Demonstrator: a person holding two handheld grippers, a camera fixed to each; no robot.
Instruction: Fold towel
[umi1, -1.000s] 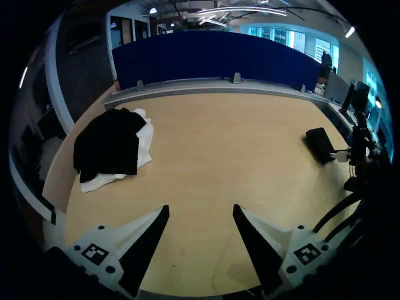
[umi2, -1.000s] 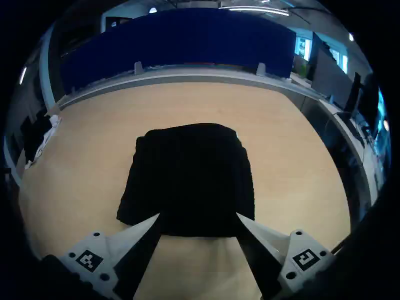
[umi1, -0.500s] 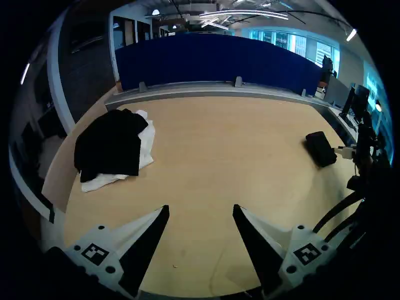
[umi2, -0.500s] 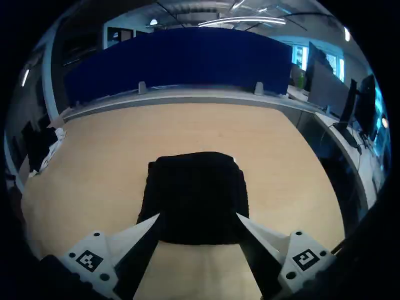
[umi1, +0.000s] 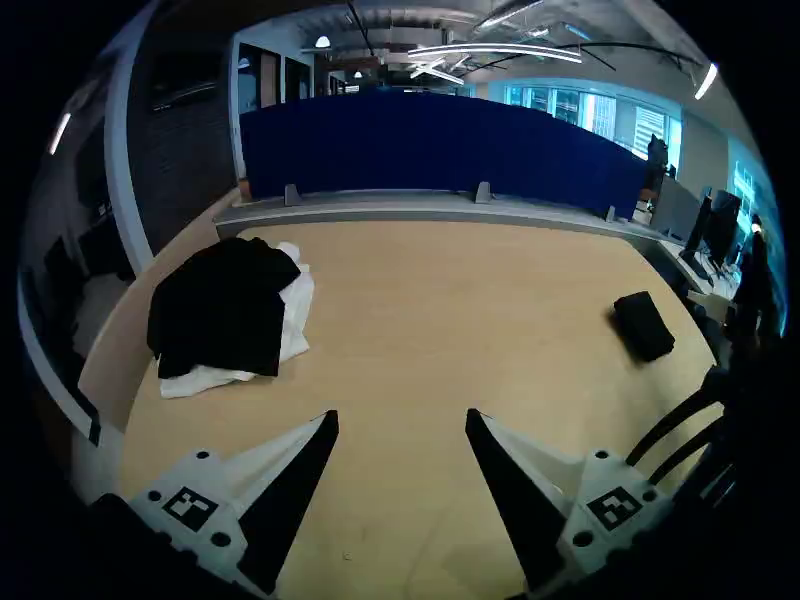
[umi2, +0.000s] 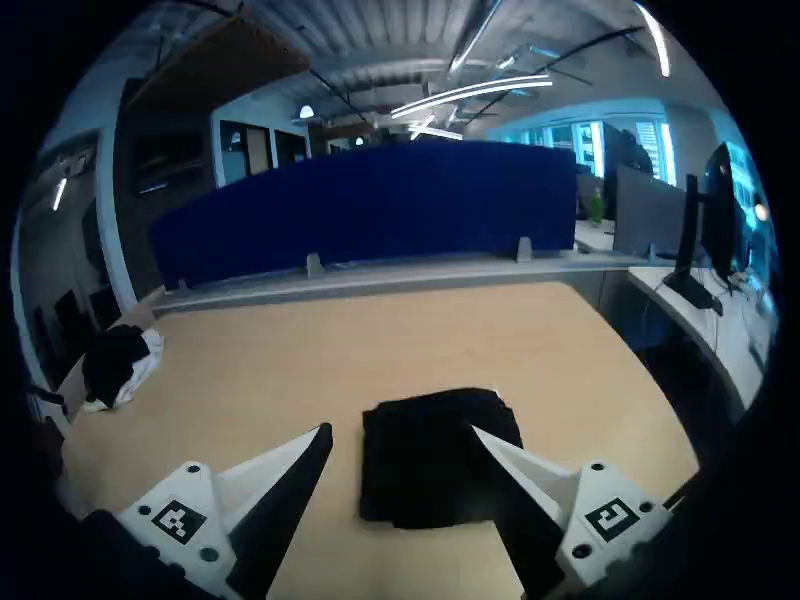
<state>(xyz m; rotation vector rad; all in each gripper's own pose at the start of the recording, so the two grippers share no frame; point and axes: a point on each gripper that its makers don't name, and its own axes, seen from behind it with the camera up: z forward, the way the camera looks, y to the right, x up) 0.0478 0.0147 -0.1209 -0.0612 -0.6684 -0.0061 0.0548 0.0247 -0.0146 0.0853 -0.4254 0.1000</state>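
Heap (umi1: 225, 320) of cloth, left of the frame in the left gripper view: a black piece crumpled over a white one, unfolded, on the table (umi1: 450, 300) near its left edge. It appears small and far off at the left edge of the right gripper view.

Left gripper (umi1: 400, 420), lower centre of its own view: fingers spread wide apart, nothing between them, bare tabletop ahead, no cloth touched.

Partition (umi1: 440, 140), blue, upper middle of both views, standing along the table's far edge.

Folded towel (umi1: 643, 325), right of the frame in the left gripper view: black, a compact rectangle lying flat near the table's right edge, well apart from the heap. In the right gripper view it sits lower centre, its edges roughly squared.

Right gripper (umi2: 400, 430), lower centre of its own view: fingers spread apart, the folded towel seen between and beyond the tips. Neither finger looks to press on it, and the gripper appears lifted clear of the table.

Monitor (umi2: 715, 215), right edge of the right gripper view, on a neighbouring desk.

Status, as judged: the black towel counts as folded and set down, with at most a little straightening left. The heap is not yet folded. If it belongs to the job, the next step is drawing one piece from it onto the bare middle of the table.
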